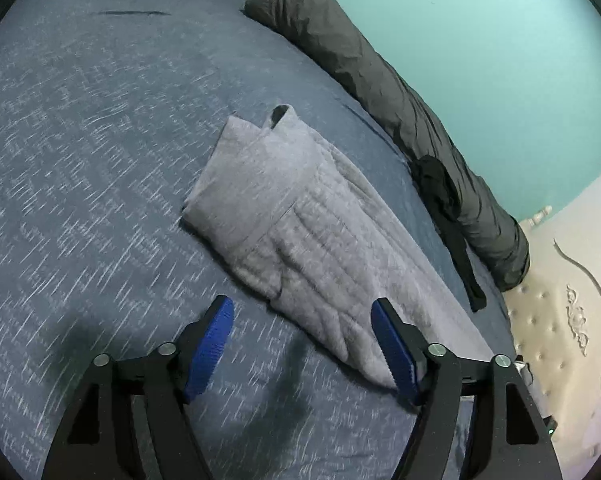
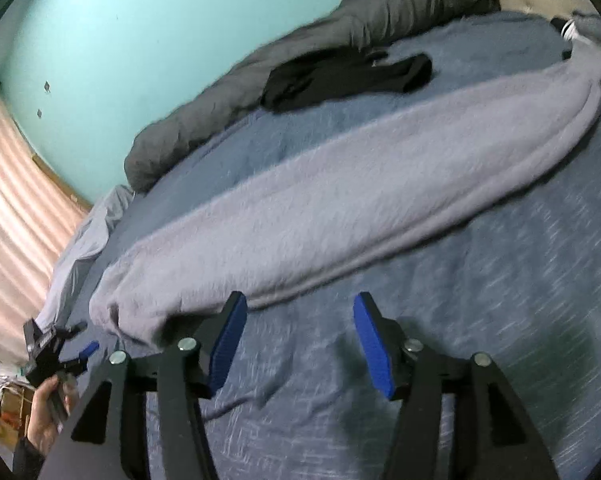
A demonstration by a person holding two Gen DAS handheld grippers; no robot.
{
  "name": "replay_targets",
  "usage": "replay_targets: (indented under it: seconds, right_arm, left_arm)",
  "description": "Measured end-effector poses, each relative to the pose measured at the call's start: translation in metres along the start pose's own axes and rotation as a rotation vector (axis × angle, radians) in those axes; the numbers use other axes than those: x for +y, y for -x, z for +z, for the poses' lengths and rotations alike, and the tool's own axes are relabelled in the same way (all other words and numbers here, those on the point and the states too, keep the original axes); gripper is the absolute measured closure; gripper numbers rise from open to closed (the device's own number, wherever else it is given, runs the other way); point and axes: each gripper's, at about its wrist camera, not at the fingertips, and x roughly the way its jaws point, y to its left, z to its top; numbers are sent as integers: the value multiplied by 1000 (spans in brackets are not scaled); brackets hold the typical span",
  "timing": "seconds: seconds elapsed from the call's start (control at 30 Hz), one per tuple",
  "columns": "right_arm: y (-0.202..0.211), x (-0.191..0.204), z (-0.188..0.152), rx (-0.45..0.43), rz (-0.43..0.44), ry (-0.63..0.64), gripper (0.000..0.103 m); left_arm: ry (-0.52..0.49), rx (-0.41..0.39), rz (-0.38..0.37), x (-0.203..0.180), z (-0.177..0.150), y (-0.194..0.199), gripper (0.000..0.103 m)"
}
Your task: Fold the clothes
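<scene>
Both tongs gape, nothing between: left gripper (image 1: 302,344) at one end of long folded grey garment (image 1: 300,232) on speckled blue bedspread (image 1: 80,160), right gripper (image 2: 298,340) just off its edge. Black clothing (image 2: 340,76) and dark rolled duvet (image 1: 380,80) behind, by teal wall (image 1: 480,40).

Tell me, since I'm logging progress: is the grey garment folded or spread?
Folded: the grey garment lies as a long narrow layered strip on the blue bedspread.

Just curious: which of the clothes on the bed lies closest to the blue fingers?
The long grey garment; the small black one lies farther off, beside the dark bolster.
</scene>
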Motion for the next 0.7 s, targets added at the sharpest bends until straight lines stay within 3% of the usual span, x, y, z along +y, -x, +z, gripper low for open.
replay_targets:
  seconds: [0.43, 0.47, 0.5, 0.53, 0.57, 0.7]
  right_arm:
    - [-9, -15, -1, 18, 23, -54, 44]
    - [-10, -16, -2, 21, 25, -59, 44]
    - [-11, -18, -3, 24, 27, -64, 44]
    - [-11, -19, -3, 25, 28, -66, 44]
    - [-11, -20, -3, 25, 28, -67, 44]
    - [-9, -21, -2, 19, 30, -71, 44]
  left_arm:
    - [40, -20, 38, -10, 15, -35, 28]
    - [46, -19, 41, -7, 14, -37, 32]
    - [51, -17, 44, -4, 14, -39, 45]
    - [47, -12, 43, -1, 14, -40, 66]
    - [42, -8, 42, 1, 14, -40, 76]
    - [64, 6, -20, 11, 12, -33, 91]
